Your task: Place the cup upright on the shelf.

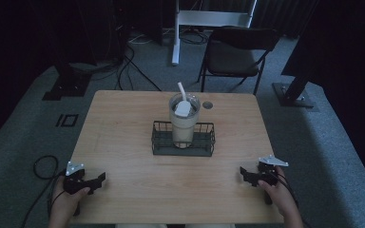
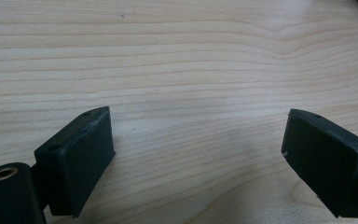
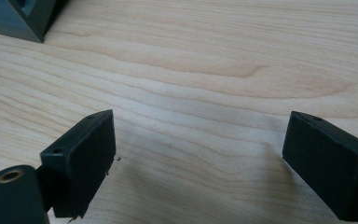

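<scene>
The left gripper (image 1: 100, 179) is held low at the frame's lower left, the right gripper (image 1: 244, 173) at lower right; both jaws are spread wide, nothing gripped, well apart from the tumbler (image 1: 184, 119).

Two black claws (image 1: 100, 179) (image 1: 244, 174) with grey three-cornered top plates, blocky pads, trailing black cables.

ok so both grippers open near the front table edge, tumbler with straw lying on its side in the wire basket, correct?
Not quite. In the high view the tumbler stands upright in the wire basket, its straw pointing up. The rest holds: the left gripper and right gripper are open near the front edge of the table.
</scene>
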